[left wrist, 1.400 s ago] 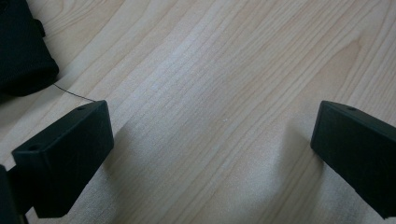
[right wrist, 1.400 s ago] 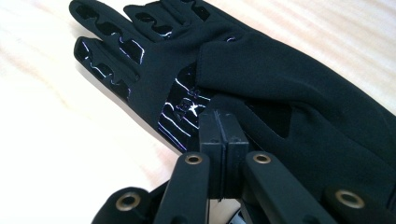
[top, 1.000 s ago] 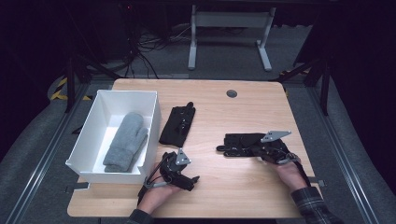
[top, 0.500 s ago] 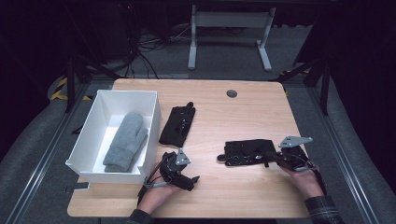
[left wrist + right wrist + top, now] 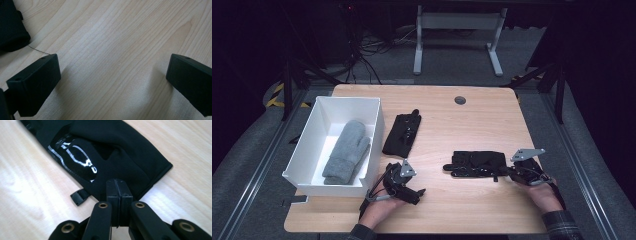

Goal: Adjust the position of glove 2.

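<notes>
A black glove lies flat on the wooden table at the right, fingers pointing left. My right gripper is at its cuff end. In the right gripper view the jaws of my right gripper are pressed together on the edge of the black glove, near a shiny printed patch. A second black glove lies near the middle of the table. My left gripper rests near the front edge, and in the left gripper view my left gripper is open over bare wood, with the second glove at the upper left.
A white box stands at the left of the table with a grey mitten inside it. A round cable hole sits near the far edge. Dark floor, cables and a desk frame lie beyond the table.
My right gripper has moved to the right and slightly toward the front edge, and the right-hand glove has shifted a little with it. The left gripper has stayed where it was.
</notes>
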The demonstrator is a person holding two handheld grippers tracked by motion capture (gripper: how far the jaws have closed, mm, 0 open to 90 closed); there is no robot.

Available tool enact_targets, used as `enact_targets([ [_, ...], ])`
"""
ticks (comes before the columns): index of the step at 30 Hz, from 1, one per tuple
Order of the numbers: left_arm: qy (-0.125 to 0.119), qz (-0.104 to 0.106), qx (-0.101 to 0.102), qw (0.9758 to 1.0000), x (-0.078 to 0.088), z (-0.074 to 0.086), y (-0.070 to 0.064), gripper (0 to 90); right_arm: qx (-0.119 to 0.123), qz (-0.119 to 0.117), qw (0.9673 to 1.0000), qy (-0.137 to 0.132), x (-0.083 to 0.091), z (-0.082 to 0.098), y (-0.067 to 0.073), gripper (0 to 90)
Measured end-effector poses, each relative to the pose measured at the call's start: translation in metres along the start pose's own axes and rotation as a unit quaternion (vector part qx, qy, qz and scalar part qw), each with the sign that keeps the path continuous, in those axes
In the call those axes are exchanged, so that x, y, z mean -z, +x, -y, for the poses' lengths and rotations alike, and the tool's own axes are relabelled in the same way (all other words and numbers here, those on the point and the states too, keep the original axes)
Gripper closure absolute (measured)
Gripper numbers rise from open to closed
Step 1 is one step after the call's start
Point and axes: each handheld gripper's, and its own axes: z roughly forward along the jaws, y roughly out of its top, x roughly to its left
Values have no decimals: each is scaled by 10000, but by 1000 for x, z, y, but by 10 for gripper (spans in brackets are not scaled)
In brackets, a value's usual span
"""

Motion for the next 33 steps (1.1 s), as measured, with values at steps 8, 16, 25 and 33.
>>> enact_targets([
  [8,4,1,3,10000,0,0,0,0,199,-258,9995,32,5,5,18,900],
  [16,3,1,0,10000,0,0,0,0,584,-814,9950,5,7,6,43,900],
  [25,5,3,4,10000,0,0,0,0,1049,-1236,9868,23,3,-1,74,900],
  [33,5,5,-2,10000,0,0,0,0,1243,-1495,9809,-64,-1,-12,85,900],
])
